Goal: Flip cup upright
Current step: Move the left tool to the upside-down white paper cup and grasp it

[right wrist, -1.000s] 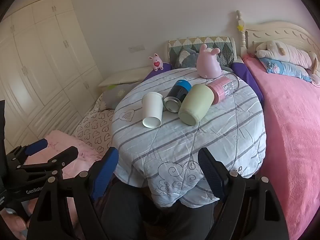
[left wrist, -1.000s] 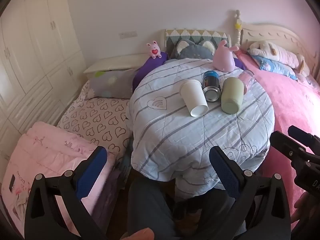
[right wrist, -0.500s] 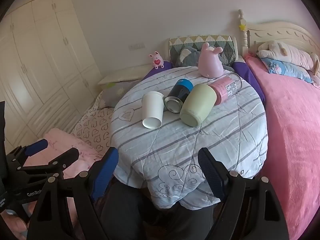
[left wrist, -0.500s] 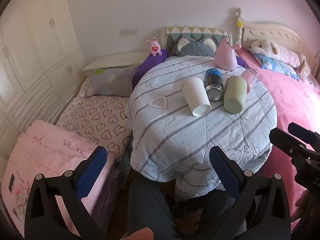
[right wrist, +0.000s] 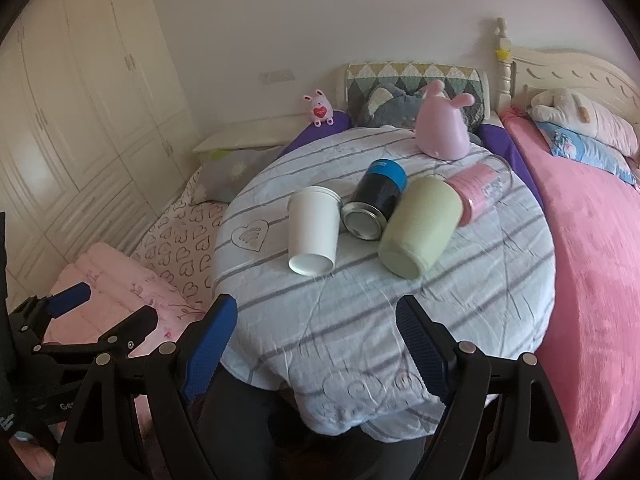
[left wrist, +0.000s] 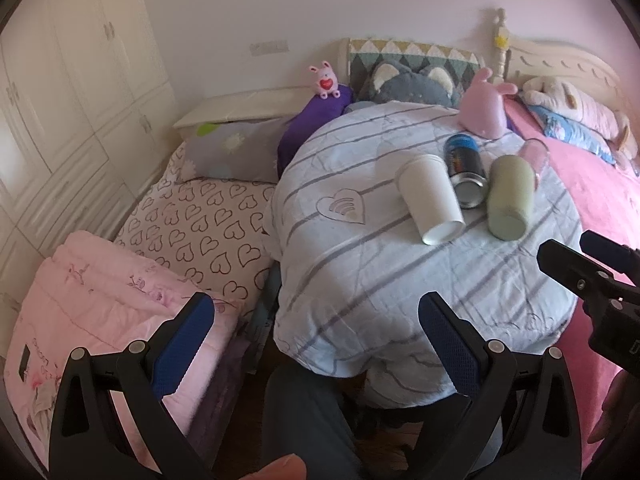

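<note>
Left wrist view, pink cup [left wrist: 534, 156] half-hidden behind green cup [left wrist: 509, 203]

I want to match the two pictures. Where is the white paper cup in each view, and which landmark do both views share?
Left wrist view: the white paper cup lies on its side right of centre on the round table, base toward the camera.
Right wrist view: the white paper cup lies near the picture's centre, base toward the camera.
Shared landmark: the blue-capped can lies just right of the cup in both.
</note>
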The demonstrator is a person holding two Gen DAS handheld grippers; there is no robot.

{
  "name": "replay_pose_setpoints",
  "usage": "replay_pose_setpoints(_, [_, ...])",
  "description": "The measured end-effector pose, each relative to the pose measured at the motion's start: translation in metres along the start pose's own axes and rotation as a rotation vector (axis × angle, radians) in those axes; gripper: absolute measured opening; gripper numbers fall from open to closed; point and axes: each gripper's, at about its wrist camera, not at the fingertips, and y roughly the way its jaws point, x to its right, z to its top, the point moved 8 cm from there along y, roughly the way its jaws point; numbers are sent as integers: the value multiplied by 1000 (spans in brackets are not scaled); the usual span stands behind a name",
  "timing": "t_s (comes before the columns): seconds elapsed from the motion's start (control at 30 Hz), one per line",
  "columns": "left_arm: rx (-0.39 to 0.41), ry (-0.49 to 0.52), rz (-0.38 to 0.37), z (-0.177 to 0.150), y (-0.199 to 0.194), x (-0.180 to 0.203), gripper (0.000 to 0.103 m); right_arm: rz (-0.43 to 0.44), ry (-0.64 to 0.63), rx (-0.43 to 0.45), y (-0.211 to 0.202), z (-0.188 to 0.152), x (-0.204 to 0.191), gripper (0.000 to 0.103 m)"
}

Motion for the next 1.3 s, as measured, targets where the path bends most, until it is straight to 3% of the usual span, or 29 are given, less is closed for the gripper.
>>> replay_pose_setpoints(0.4, [-66, -29, -15, 23, 55, -15, 103, -30, -10, -83, 68, 21, -14, 83])
replay_pose_setpoints(0.57, [-111, -14, -103, 35, 84, 15, 103, -81, 16, -65, 67, 30, 4, 83])
replay_pose_setpoints(0.77, [-167, -3, -158, 51, 118, 59, 103, -123, 80, -51, 66, 41, 38, 83])
replay_pose_setpoints(1.0, [-236, -24, -242, 64, 147, 103, 103, -113, 114, -50, 77, 50, 71, 83])
replay_pose_setpoints(1.3, [-284, -57, -227, 72, 175, 125, 103, -73, 150, -72, 98, 55, 102, 83])
